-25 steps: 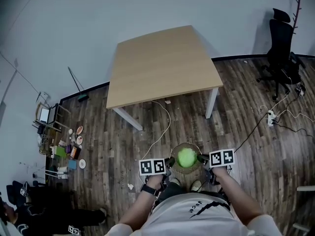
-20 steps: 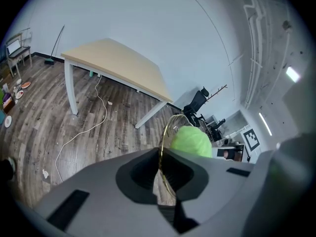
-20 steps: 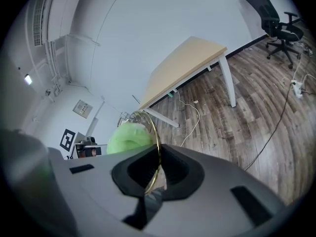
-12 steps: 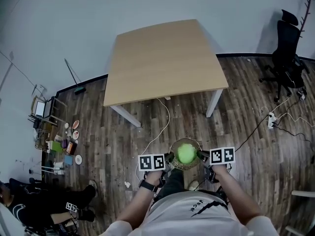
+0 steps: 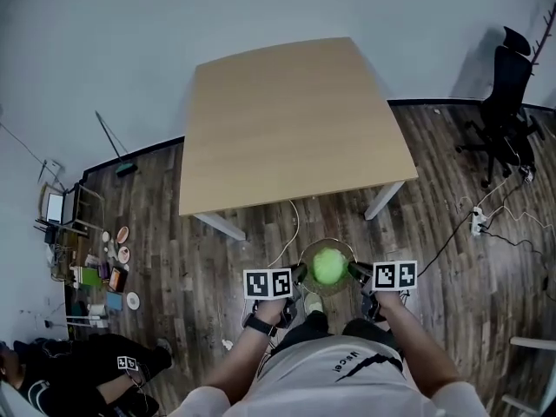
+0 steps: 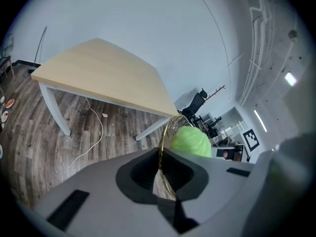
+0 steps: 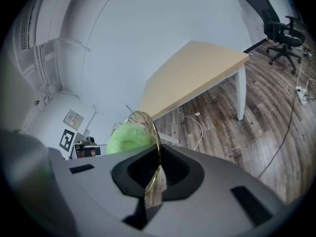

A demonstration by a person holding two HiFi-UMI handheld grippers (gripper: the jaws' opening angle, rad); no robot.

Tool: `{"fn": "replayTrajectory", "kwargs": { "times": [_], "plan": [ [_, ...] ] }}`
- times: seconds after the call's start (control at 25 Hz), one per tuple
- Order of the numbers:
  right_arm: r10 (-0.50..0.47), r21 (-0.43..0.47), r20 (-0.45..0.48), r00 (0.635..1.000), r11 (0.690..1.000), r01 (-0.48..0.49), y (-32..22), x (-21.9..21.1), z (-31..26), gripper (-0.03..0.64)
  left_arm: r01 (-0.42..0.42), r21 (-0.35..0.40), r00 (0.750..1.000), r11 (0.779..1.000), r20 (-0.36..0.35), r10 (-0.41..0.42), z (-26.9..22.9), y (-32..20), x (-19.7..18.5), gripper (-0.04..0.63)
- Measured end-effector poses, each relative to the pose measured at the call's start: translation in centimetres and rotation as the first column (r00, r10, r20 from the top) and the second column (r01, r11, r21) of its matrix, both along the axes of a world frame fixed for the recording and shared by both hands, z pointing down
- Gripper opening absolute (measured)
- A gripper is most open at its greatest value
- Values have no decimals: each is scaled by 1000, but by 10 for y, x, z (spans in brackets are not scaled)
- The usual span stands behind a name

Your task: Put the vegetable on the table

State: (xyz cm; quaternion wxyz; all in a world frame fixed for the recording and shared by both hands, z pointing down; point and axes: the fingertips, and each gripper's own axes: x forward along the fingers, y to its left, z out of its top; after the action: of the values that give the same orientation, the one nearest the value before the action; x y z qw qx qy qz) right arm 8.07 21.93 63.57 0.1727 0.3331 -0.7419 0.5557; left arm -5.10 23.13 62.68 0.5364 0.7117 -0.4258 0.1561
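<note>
No words or nos. legible w/ certainty. Person's shirt [image 5: 334, 380] has small dark print + a slanted black logo by the collar, too small to read. Coded b/w square markers, no letters: a pair on the left gripper [image 5: 298, 275] cube, a pair on the right gripper [image 5: 352, 272] cube, one on a dark trouser leg [image 5: 95, 354] bottom left. Right gripper view: pale wall notice [image 7: 74, 118], print unreadable.

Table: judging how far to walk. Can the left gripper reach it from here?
Probably not yet. The left gripper, shut on the bowl rim, is close to the person's body; floor separates it from the table.
</note>
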Motion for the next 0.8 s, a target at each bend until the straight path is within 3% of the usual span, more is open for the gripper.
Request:
{"fn": "replayTrajectory", "kwargs": {
  "times": [0.36, 0.8],
  "plan": [
    [-15, 44, -18, 1000, 999, 16, -63, -36, -20, 25, 4, 28, 1000, 1000, -3, -4, -16, -62, -36, 25],
    [-32, 14, -19, 999, 999, 33, -112, -48, -8, 25, 20, 2, 1000, 1000, -6, -20, -5, -109, -48, 25]
  ]
}}
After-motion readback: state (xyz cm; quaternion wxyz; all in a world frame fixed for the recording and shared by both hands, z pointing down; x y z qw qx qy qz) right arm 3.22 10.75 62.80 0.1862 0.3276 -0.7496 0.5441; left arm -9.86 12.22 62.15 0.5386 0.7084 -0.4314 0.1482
